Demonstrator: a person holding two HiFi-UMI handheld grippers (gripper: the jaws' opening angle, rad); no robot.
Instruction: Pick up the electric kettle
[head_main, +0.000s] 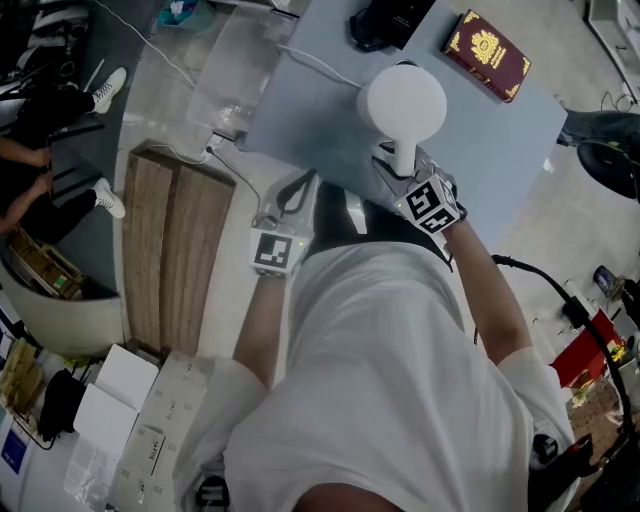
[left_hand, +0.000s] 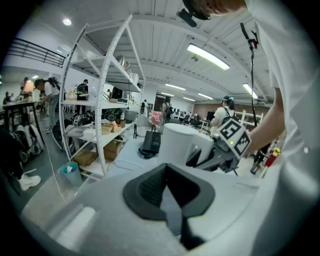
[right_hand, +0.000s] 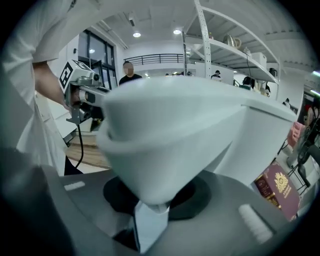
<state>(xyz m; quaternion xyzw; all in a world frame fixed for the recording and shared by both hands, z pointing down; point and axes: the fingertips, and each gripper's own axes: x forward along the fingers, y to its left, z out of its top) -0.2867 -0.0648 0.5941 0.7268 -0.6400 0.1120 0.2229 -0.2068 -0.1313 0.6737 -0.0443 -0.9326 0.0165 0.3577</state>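
The white electric kettle (head_main: 402, 100) stands upright at upper centre of the head view, long axis vertical, its handle (head_main: 405, 150) pointing down-frame into the right gripper (head_main: 403, 168), whose jaws clamp it.

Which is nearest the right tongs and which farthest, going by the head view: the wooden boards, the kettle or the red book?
1. Kettle: right at the right tongs, its handle between them.
2. Red book: beyond the kettle, upper right.
3. Wooden boards: far off to the left.
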